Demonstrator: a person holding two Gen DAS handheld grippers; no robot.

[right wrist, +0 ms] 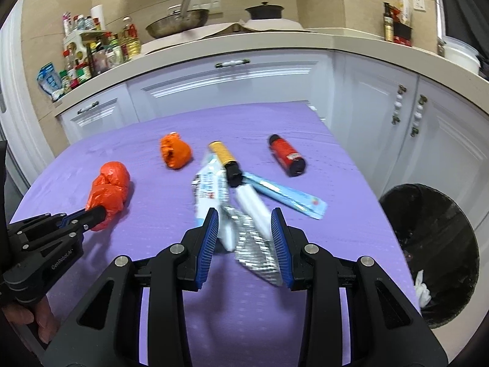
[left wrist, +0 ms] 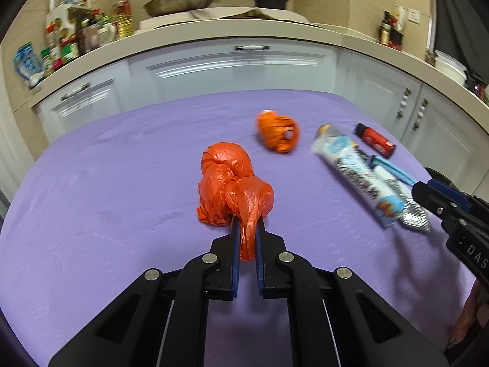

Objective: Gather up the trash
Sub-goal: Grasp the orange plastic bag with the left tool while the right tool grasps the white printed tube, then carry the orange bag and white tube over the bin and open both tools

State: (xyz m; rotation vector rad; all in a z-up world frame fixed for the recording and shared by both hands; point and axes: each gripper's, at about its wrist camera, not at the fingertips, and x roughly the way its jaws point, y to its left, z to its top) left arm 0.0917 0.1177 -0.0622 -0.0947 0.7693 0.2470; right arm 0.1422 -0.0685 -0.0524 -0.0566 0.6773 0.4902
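Observation:
My left gripper (left wrist: pixel 247 229) is shut on a twisted tail of the orange plastic bag (left wrist: pixel 232 186), which rests on the purple table (left wrist: pixel 107 183). From the right wrist view the same bag (right wrist: pixel 111 183) sits at the left gripper (right wrist: pixel 102 212). My right gripper (right wrist: pixel 244 235) is closed around a bundle of wrappers: a silver foil pack (right wrist: pixel 256 250) and a white packet (right wrist: pixel 250 205) press against its blue pads. A yellow-and-black tube (right wrist: pixel 226 159) and a light blue packet (right wrist: pixel 287 197) lie against the bundle's far end. A smaller orange wad (right wrist: pixel 175 153) and a red tube (right wrist: pixel 287 154) lie loose farther back.
A black-lined trash bin (right wrist: pixel 406 188) with white tissue inside stands on the floor past the table's right edge. White kitchen cabinets (right wrist: pixel 232 85) run behind the table, with bottles, a pan and a pot on the counter. A hand (right wrist: pixel 36 321) holds the left gripper's handle.

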